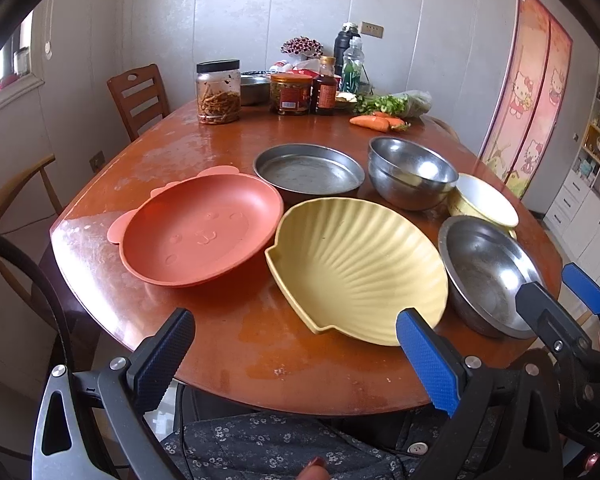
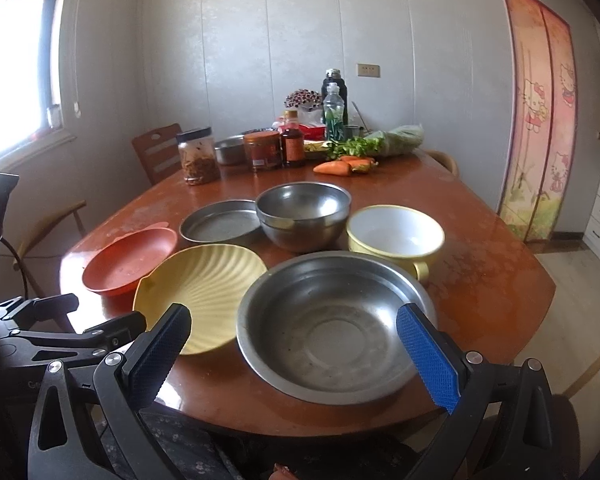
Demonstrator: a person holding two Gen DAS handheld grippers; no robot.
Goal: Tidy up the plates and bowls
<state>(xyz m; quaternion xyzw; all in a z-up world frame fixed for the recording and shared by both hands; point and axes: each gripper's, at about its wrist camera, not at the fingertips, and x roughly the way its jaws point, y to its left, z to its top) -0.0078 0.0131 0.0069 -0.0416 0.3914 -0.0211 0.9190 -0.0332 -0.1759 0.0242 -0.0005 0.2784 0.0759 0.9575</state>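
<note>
Slipping risk: the big steel bowl [image 2: 332, 328], low in the frame, looks smooth and could slide off the bench [image 2: 496, 280] edge.
Jaws: left gripper [image 1: 296, 360] and right gripper [image 2: 294, 356] both wide, holding nothing.

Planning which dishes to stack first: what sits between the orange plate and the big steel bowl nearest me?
The yellow shell plate lies between the orange plate and the steel bowl, seen in both views.
</note>
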